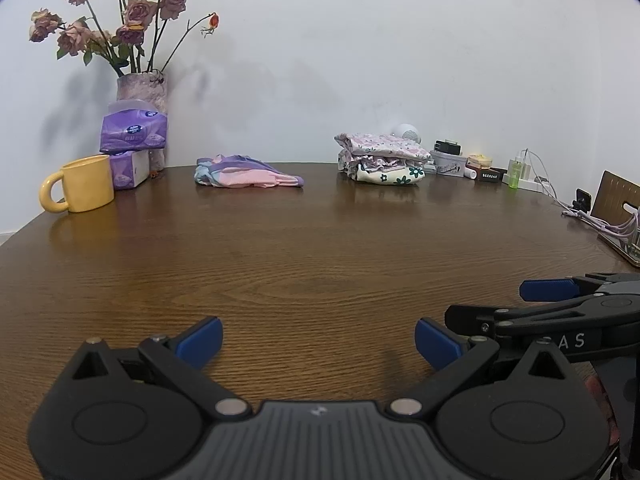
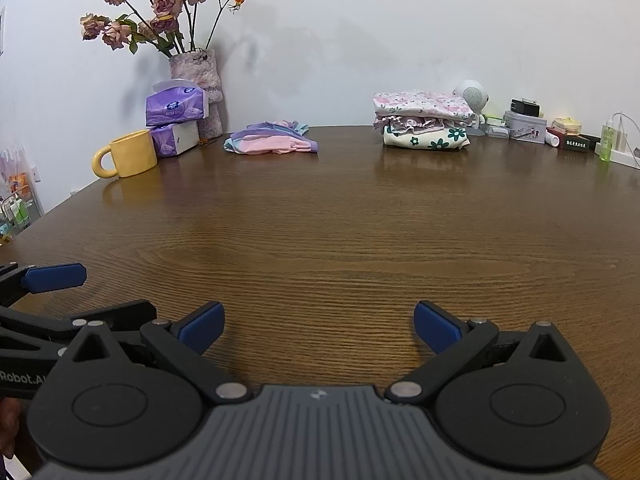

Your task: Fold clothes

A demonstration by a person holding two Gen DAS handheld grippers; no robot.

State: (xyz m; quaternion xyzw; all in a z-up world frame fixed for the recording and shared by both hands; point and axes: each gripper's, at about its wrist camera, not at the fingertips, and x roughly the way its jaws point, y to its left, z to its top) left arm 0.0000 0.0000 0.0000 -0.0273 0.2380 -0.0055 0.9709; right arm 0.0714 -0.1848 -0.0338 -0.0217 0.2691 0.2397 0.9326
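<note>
Left gripper (image 1: 318, 342) and right gripper (image 2: 318, 326) hover over the near wooden table (image 1: 320, 264), jaws spread wide, nothing between. Far back, right of the yellow mug (image 1: 86, 184), an unfolded pink-purple garment (image 1: 248, 176) lies flat, long axis left-right. Further right: folded stack (image 1: 382, 158).

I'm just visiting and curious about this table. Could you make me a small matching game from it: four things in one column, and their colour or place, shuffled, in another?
Things:
1. mug
2. tissue packs
3. loose garment
4. folded pile of clothes

Descriptions:
A. pink, purple and blue, lying unfolded near the far edge of the table
B. yellow, standing at the far left
C. floral prints, stacked at the far right side
D. purple, one on top of the other in front of the vase

Pairs: 1-B, 2-D, 3-A, 4-C
</note>
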